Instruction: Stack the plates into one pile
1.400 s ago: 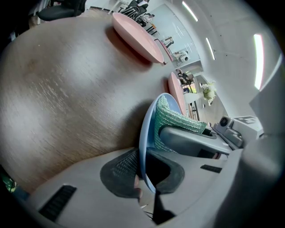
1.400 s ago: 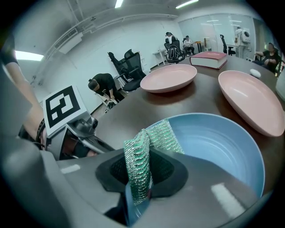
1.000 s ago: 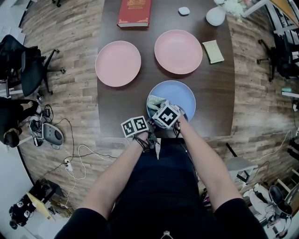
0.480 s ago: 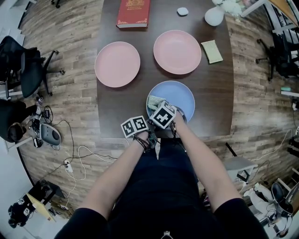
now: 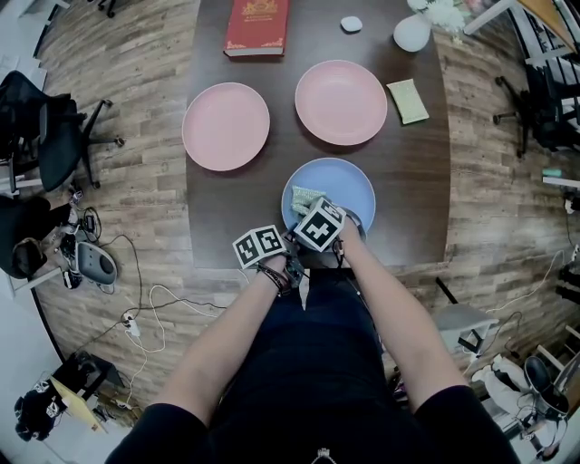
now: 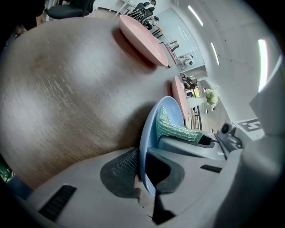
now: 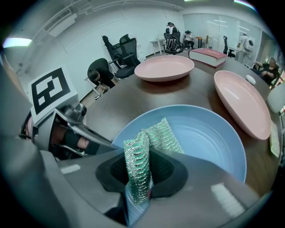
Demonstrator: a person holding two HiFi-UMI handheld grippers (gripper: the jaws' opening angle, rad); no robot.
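The blue plate lies at the near edge of the dark wooden table, about in the middle, directly in front of the person. On its near-left part lies a green cloth with a shiny woven texture.

The left tongs are clenched on the near rim of the blue plate. In the left gripper view the thin blue edge stands between the two dark pads, and both pads press on it. The right tongs are just to the right of the left ones, at the same near rim. They grasp the green cloth, which stands folded between their pads. A thin piece of the blue rim also shows between these pads, below the cloth. The two marker cubes are close beside each other in the head view.

The other two plates are further away on the table and apart from each other. The left pink plate is on the far-left side of the blue plate. The right pink plate is on the far side of the blue plate and a little further back than the left one. Neither pink plate touches the blue plate, so no pile is made at this moment.

Just right of the right pink plate lies a yellow-green sponge. At the far edge of the table are a red book, a small white object and a white vase. On the floor to the left stands a black office chair.
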